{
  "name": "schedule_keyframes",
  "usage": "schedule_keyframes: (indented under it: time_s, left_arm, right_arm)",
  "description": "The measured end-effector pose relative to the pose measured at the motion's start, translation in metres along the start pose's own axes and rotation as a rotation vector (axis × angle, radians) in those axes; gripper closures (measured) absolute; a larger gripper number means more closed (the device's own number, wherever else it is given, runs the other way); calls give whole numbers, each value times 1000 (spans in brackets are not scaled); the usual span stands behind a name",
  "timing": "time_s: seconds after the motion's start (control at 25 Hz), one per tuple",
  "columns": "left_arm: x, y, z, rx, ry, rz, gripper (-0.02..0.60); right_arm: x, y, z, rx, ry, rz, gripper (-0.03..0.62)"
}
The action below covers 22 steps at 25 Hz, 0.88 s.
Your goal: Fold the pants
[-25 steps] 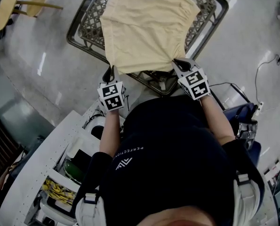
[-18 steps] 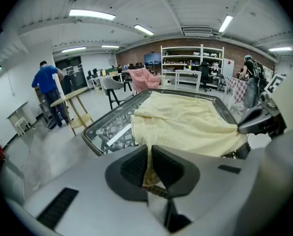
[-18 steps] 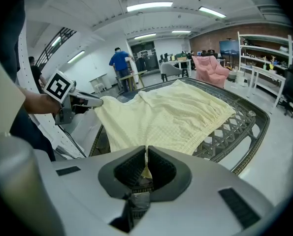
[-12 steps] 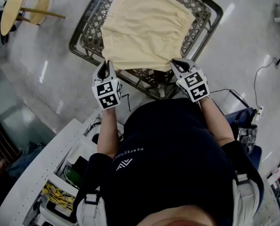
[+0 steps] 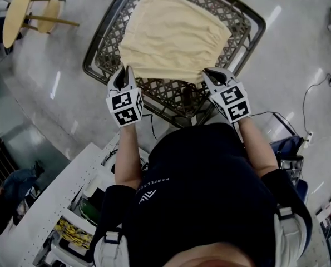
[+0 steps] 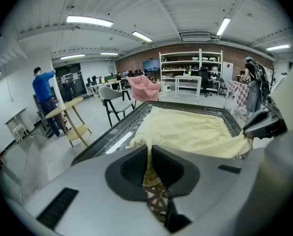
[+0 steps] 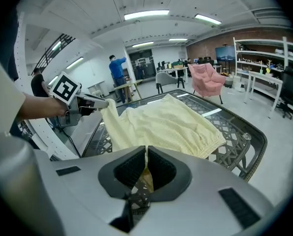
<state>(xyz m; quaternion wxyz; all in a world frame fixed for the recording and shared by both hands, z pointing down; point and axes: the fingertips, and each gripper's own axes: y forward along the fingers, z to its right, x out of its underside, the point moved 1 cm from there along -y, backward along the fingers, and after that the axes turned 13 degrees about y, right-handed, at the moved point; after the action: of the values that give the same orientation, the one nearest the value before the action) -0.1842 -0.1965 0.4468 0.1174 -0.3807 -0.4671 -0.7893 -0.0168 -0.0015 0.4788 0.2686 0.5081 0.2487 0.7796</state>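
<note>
Pale yellow cloth pants are spread on dark lattice metal table; near-edge corners are clamped in jaws of left gripper and right gripper. Both corners are best carried level, together, toward table's far edge.

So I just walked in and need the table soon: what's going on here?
A person is folding pale yellow pants on a lattice-top table with two hand-held grippers. The left gripper and right gripper are each shut on a near corner, holding that edge up off the table while the rest lies flat. The fold isn't laid over yet.
</note>
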Motion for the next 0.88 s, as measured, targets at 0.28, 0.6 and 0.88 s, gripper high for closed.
schedule_keyframes:
  time_s: [0.28, 0.6, 0.88]
  left_arm:
    - [-30, 30, -3, 9, 20, -9, 545]
    - [-63, 65, -5, 14, 48, -18, 545]
    - [-93, 108, 21, 27, 69, -19, 545]
  right_arm:
    - [-25, 7, 21, -12, 52, 17, 551]
    - [-45, 12, 44, -19, 89, 42, 551]
    - [-52, 13, 93, -15, 139, 74, 551]
